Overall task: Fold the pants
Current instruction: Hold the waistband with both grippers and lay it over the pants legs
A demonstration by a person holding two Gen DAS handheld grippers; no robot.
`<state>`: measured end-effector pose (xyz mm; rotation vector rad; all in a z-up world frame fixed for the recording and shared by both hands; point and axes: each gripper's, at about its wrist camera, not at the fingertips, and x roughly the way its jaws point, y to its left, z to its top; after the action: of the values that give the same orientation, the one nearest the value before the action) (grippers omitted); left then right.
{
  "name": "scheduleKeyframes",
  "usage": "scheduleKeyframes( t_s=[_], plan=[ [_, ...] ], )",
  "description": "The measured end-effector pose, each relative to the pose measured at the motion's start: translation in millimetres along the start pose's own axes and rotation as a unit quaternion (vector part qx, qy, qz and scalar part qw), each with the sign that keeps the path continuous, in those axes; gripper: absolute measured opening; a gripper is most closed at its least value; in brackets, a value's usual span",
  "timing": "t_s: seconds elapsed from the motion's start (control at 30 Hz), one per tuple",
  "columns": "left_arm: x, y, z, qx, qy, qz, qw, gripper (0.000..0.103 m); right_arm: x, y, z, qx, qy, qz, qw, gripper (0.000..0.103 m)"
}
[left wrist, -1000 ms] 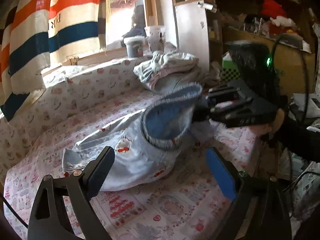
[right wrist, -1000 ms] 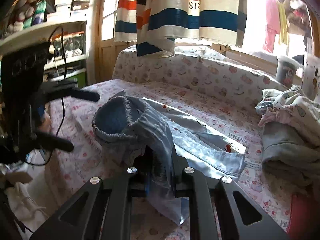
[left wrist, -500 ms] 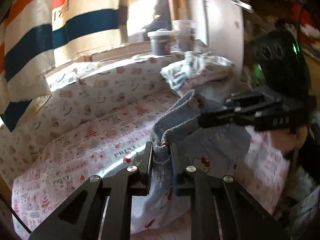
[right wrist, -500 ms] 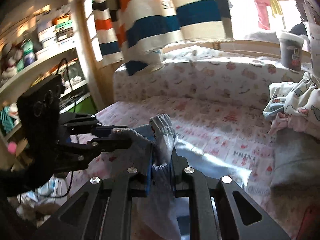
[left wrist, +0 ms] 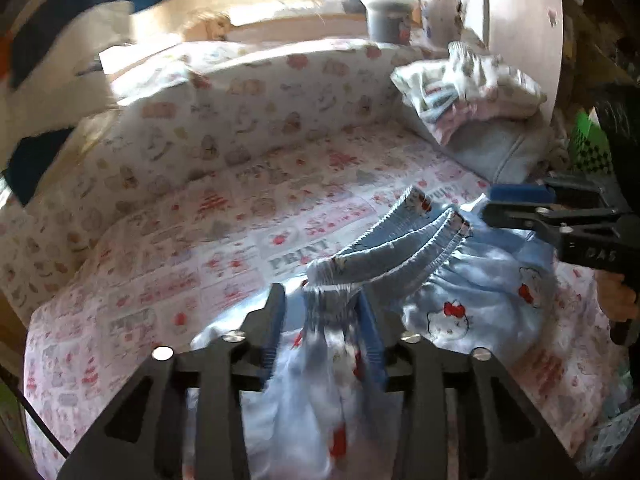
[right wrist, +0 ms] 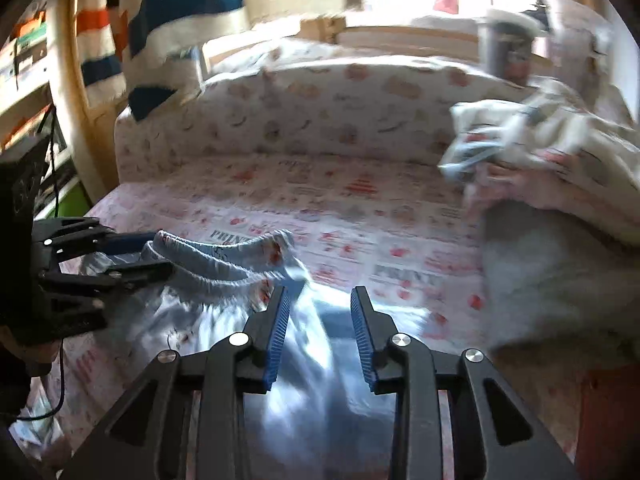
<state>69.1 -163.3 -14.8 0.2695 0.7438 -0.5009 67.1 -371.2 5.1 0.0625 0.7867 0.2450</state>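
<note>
Light blue pants (left wrist: pixel 472 300) with red cartoon prints lie on the patterned sheet, elastic waistband (left wrist: pixel 392 248) stretched between both grippers. My left gripper (left wrist: pixel 322 300) is open, waistband fabric lying loose between its fingers; it shows at left in the right wrist view (right wrist: pixel 132 256). My right gripper (right wrist: pixel 318 300) is open over the pants (right wrist: pixel 224 300), holding nothing; it shows at right in the left wrist view (left wrist: pixel 504 204).
A heap of other clothes (left wrist: pixel 468 92) and a grey folded garment (right wrist: pixel 532 280) lie at the right of the bed. A padded backrest (right wrist: pixel 320 112) runs along the far side. A pot (left wrist: pixel 386 16) stands on the sill. Striped cloth (right wrist: pixel 192 12) hangs above.
Both grippers were shut on the waistband half a second ago; both have opened. The pants have dropped onto the sheet and both grippers sit lower.
</note>
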Motion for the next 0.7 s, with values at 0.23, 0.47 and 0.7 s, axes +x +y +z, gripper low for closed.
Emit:
scheduleKeyframes(
  t_s=[0.23, 0.47, 0.7],
  plan=[
    [-49.3, 15.4, -26.9, 0.0, -0.024, -0.019, 0.9995, 0.043, -39.2, -20.5, -33.2, 0.031, -0.001, 0.07, 0.997, 0.033],
    [-23.7, 18.2, -57.1, -0.015, 0.035, -0.055, 0.9977, 0.027, -34.1, -19.3, -65.4, 0.026, 0.042, 0.069, 0.996, 0.033],
    [-28.5, 18.8, -58.6, -0.01, 0.017, -0.043, 0.9989, 0.0, -30.4, -15.7, -65.4, 0.026, 0.024, 0.049, 0.998, 0.0]
  ],
)
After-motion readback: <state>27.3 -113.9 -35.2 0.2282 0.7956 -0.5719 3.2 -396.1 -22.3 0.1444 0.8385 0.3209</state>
